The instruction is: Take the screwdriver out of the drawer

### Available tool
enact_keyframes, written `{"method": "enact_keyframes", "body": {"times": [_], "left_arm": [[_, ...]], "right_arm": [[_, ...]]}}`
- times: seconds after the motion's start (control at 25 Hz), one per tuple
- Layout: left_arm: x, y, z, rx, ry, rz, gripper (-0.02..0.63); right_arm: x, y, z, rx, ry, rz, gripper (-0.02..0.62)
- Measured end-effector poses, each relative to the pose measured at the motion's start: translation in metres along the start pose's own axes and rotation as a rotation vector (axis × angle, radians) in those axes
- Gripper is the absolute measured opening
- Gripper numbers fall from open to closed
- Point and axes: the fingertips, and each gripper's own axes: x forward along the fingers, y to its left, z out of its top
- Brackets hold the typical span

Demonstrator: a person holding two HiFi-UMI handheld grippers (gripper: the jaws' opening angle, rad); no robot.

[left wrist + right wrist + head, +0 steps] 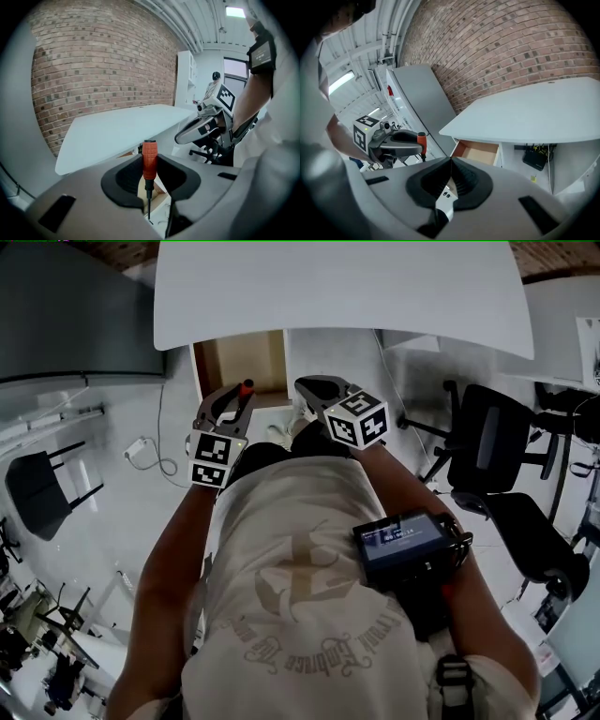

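Screwdriver (149, 161) stood upright in my left gripper (234, 401), whose jaws were clamped on the red handle with the shaft pointing down. It was out of the open drawer (478, 151), which lay just beyond. My right gripper (451, 163) was pressed shut with nothing in it, just right of the left one, and the drawer hung under the white table (337, 292), towards its left end.
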Motion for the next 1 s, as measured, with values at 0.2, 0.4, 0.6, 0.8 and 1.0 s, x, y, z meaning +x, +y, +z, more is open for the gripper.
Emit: {"method": "enact_keyframes", "body": {"times": [0.2,0.4,0.6,0.8,1.0], "left_arm": [[-0.02,0.005,0.026,-0.051,-0.089,0.051,0.109],[-0.041,0.004,0.036,-0.119,-0.145,0.074,0.109],[-0.062,0.021,0.038,-0.19,-0.2,0.092,0.109],[-0.084,0.037,0.04,-0.314,-0.269,0.093,0.109],[-0.101,0.042,0.044,-0.346,-0.306,0.126,0.109]], "right_arm": [[-0.009,0.009,0.029,-0.071,-0.082,-0.007,0.023],[-0.025,0.025,0.04,-0.099,-0.111,0.001,0.023],[-0.027,0.039,0.046,-0.121,-0.121,0.019,0.023],[-0.029,0.055,0.053,-0.133,-0.132,0.055,0.023],[-0.037,0.07,0.057,-0.139,-0.134,0.094,0.023]]}}
